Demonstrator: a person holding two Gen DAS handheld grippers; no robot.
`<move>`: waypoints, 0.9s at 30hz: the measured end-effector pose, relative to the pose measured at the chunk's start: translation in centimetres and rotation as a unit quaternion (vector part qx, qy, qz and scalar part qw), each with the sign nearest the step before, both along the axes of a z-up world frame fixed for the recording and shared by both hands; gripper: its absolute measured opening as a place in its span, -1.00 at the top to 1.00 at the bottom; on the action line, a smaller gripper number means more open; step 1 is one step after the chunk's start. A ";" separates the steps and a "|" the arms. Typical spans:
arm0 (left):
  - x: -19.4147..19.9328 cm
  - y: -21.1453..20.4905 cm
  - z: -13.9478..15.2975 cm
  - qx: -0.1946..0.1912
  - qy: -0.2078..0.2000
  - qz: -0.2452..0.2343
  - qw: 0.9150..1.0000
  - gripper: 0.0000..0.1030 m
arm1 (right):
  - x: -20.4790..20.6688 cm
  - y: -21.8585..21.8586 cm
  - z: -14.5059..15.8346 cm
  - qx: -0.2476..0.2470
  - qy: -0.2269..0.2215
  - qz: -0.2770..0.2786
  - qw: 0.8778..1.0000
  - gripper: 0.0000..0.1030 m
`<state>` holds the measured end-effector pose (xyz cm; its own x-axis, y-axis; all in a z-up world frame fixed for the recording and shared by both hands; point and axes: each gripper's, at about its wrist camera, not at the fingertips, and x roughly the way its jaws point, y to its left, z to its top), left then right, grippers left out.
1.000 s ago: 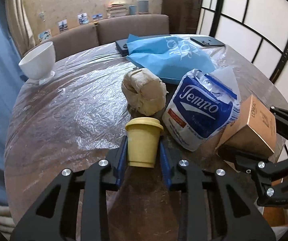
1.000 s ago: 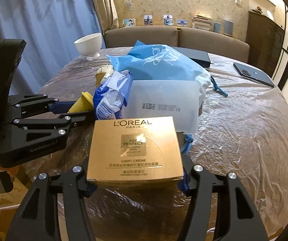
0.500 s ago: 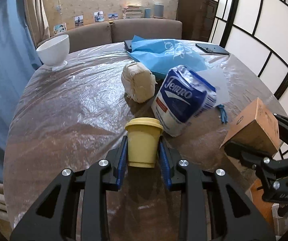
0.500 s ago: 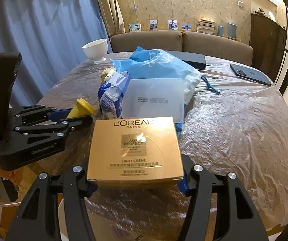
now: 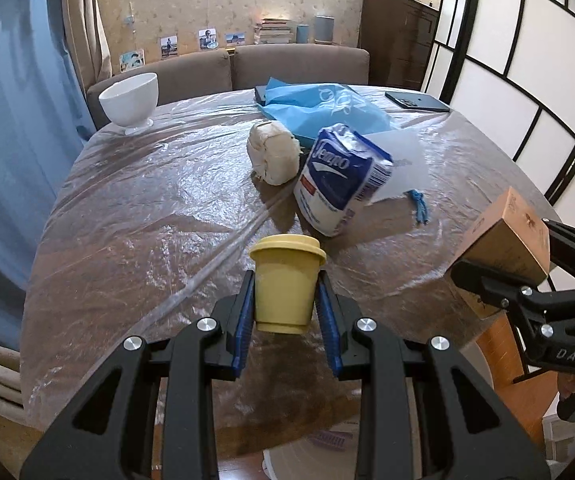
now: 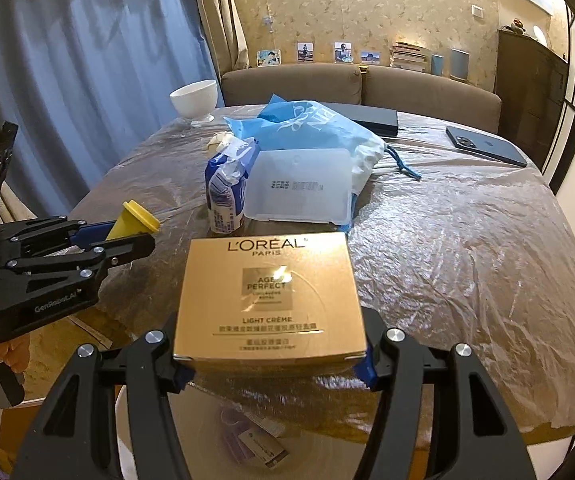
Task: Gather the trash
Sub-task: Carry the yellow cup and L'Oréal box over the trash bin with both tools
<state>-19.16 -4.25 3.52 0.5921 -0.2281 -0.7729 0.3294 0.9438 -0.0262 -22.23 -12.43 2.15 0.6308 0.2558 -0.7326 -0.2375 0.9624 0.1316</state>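
The yellow cup (image 5: 285, 286) sits upright between the left gripper (image 5: 286, 312)'s blue pads (image 5: 244, 322), which press its two sides just under the lid rim; the narrow, straight-sided grip keeps it from tipping or spilling whatever may be inside. It hangs clear of the table (image 5: 127, 240), above the near edge.

The gold box (image 6: 271, 296) is clamped across its width by the right gripper (image 6: 273, 368), the fingers set about halfway apart and meeting its two near corners. Its printed face looks up and most of its length juts out ahead of the fingertips, so the hold is at the back end only; a firm squeeze is what keeps it level.

Below both sets of fingers, past the table edge, a pale round rim (image 6: 247, 440) with some packaging inside shows; I judge it the bin, and both items seem held over it for dropping, though I cannot be sure.

Ahead of the fingers, the tissue pack (image 5: 339, 184) stands tilted on the plastic cover, with a wrapped lump (image 5: 273, 154) just beyond it and a blue bag (image 5: 323, 110) behind. Those look like the trash left to collect. The white bowl (image 5: 129, 98) and the phone (image 6: 485, 146) lie far from the fingers and are probably not rubbish.
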 end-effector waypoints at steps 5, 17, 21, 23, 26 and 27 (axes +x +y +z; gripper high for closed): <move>-1.5 -0.1 0.4 -0.007 -0.002 -0.005 1.000 0.38 | -1.7 -0.4 0.4 0.000 -0.001 0.000 1.000 -0.14; -5.0 -0.8 0.9 -0.002 -0.012 -0.021 1.000 0.38 | -5.2 -0.4 1.0 0.009 0.004 0.011 1.000 -0.14; -5.9 -0.7 0.9 -0.005 -0.009 -0.025 1.000 0.38 | -6.0 -0.3 0.7 0.008 0.010 0.013 1.000 -0.14; -6.3 -0.6 0.8 -0.010 -0.003 -0.030 1.000 0.38 | -6.4 -0.3 0.4 0.009 0.016 0.014 1.000 -0.14; -6.9 -0.5 0.5 -0.007 0.004 -0.033 0.999 0.38 | -7.1 -0.2 0.2 0.009 0.022 0.015 1.000 -0.14; -7.1 -0.4 0.4 -0.007 0.006 -0.035 0.999 0.38 | -7.2 -0.2 0.1 0.010 0.024 0.015 1.000 -0.14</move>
